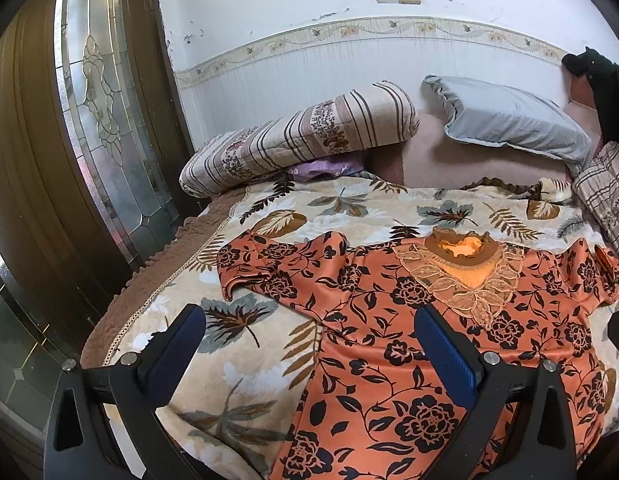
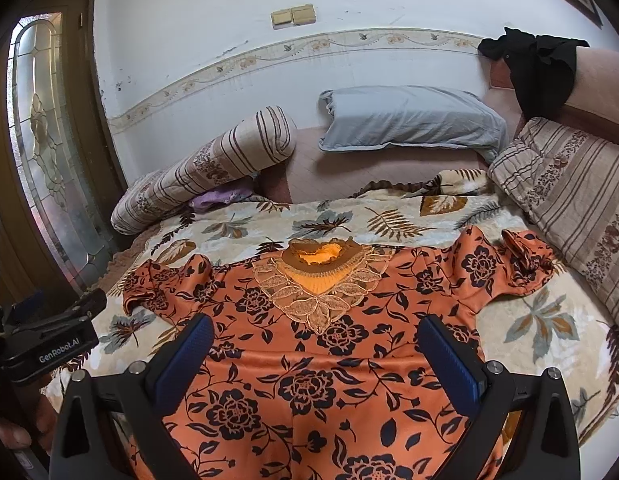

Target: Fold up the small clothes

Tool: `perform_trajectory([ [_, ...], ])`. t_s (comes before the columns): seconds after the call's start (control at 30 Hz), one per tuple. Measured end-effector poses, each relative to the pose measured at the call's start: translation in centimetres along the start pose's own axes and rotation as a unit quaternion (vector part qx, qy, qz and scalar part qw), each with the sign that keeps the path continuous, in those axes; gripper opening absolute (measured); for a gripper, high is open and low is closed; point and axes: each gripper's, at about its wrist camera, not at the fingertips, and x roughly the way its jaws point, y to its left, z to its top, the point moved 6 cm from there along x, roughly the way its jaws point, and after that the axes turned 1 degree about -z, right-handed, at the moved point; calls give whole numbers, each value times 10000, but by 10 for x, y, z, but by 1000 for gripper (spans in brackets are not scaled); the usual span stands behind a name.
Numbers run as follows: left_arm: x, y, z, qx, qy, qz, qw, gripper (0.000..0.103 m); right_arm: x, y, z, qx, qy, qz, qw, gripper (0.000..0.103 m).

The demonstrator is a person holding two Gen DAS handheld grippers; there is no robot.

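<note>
An orange top with black flowers (image 1: 389,340) lies spread flat, front up, on the leaf-patterned blanket (image 1: 269,360), its lace collar (image 1: 465,276) toward the pillows and both short sleeves out. My left gripper (image 1: 309,320) is open and empty above the top's left side, over its left edge and the blanket. My right gripper (image 2: 315,334) is open and empty above the top's chest (image 2: 309,360), just below the collar (image 2: 317,280). The left gripper's body (image 2: 49,340) shows at the left edge of the right wrist view.
Striped pillows (image 1: 301,136) (image 2: 569,200) and a grey pillow (image 1: 509,120) lie at the head of the bed. A black garment (image 2: 537,68) hangs on the headboard. A glass-panelled door (image 1: 101,120) stands left of the bed. A purple cloth (image 1: 325,168) lies under the striped pillow.
</note>
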Motion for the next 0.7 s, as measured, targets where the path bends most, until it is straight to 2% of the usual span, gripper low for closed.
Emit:
perform_trajectory([
  [0.27, 21, -12, 2, 116, 121, 49, 9998, 103, 21, -10, 7, -31, 53, -53, 10000, 103],
  [0.33, 33, -18, -1, 140, 287, -17, 9995, 103, 33, -23, 9, 26, 144, -102, 9998, 103],
  [0.43, 65, -33, -18, 242, 787, -216, 9964, 103, 55, -55, 16, 158, 176, -218, 9995, 103],
  [0.57, 120, -57, -59, 531, 1628, -231, 9850, 103, 101, -132, 23, 770, 476, -347, 9953, 103],
  [0.63, 139, -66, -79, 672, 1973, -211, 9778, 103, 121, -189, 27, 1420, 555, -401, 9875, 103],
  [0.7, 152, -72, -94, 774, 2166, -191, 9730, 103, 133, -263, 31, 2338, 389, -374, 9708, 103],
])
